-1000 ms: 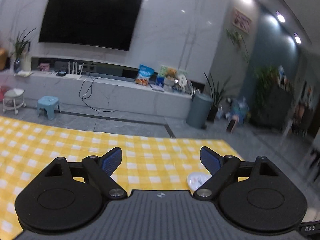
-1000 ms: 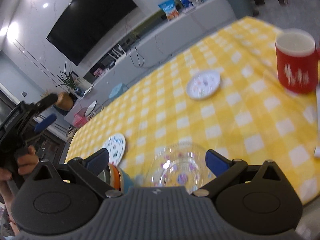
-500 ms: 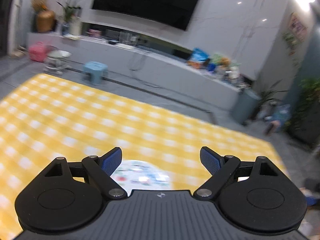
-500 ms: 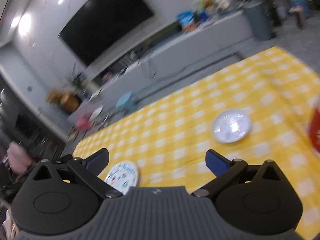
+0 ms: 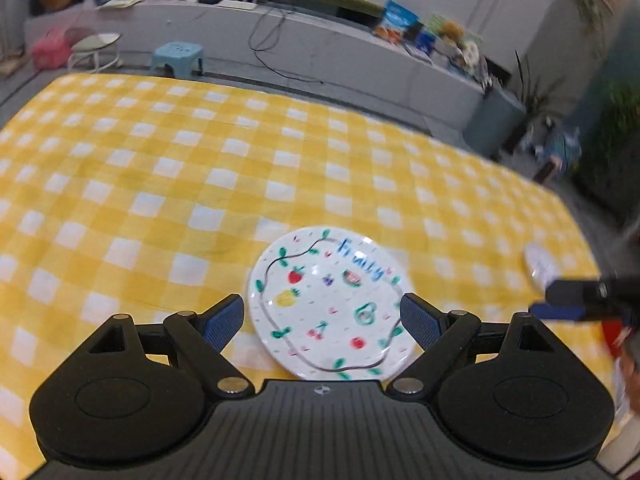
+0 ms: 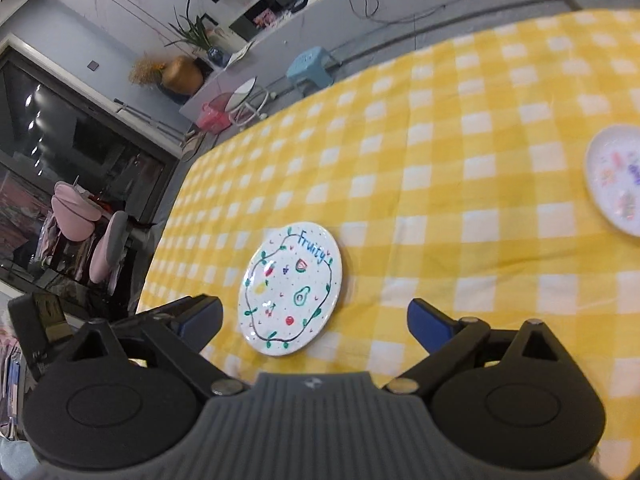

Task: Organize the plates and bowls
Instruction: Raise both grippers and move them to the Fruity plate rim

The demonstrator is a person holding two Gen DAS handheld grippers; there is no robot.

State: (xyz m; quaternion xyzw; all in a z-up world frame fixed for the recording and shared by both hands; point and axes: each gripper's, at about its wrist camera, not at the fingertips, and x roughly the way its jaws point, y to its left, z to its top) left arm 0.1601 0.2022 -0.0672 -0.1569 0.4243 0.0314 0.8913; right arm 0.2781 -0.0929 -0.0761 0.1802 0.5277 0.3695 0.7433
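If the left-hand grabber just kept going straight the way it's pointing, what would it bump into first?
Most likely the fruit-painted plate. It lies flat on the yellow checked tablecloth, directly ahead between the open fingers of the left gripper. How far above it the gripper is cannot be judged.

Each black gripper point(image 5: 322, 322) has blue fingertip pads point(image 5: 222, 322) and silver screws.

fruit-print white plate point(image 5: 330, 304) flat on cloth — second plate point(image 6: 618, 180) apart.

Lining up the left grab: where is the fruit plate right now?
The fruit plate lies flat on the yellow checked tablecloth, centred just ahead of the open left gripper; in the right wrist view it sits left of centre.
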